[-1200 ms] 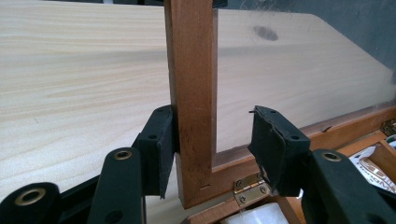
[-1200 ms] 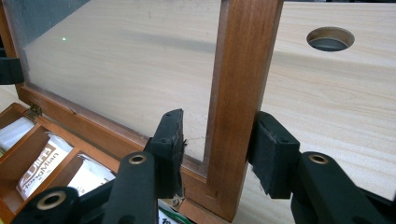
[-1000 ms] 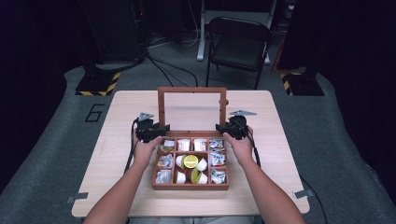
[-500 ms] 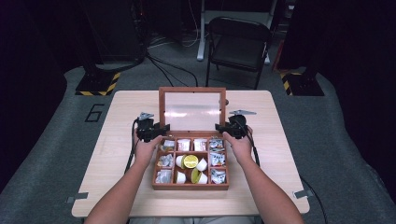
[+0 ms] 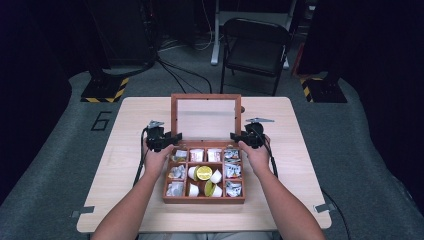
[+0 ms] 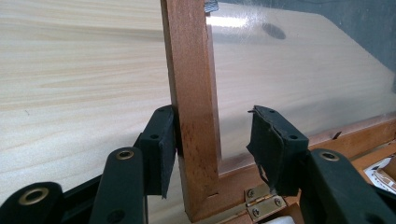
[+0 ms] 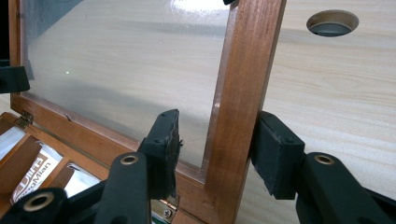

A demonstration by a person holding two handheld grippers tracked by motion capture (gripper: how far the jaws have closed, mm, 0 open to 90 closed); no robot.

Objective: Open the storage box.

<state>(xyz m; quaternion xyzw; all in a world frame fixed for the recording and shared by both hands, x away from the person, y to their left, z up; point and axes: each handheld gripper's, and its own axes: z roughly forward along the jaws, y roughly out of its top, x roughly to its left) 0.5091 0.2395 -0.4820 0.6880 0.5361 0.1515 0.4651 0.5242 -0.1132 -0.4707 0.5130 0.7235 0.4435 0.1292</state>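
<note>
A wooden compartment box (image 5: 204, 200) sits mid-table with its glass-paned lid (image 5: 205, 96) standing upright. Inside lie sachets (image 5: 232, 170), white cups and a cut lime (image 5: 203, 172). My left gripper (image 5: 170, 137) is at the lid's lower left corner. In the left gripper view it (image 6: 212, 135) stands open astride the lid's side rail (image 6: 191, 70); one pad touches the wood and the other stands off over the glass. My right gripper (image 5: 240, 136) is at the lower right corner. It (image 7: 219, 135) is likewise open astride that rail (image 7: 247, 70), with the outer pad against it.
The pale wooden table (image 5: 300, 150) has bare room on both sides of the box and a round cable hole (image 7: 332, 22) behind the lid. A brass hinge (image 6: 257, 200) joins lid and box. A folding chair (image 5: 255, 45) stands beyond the table.
</note>
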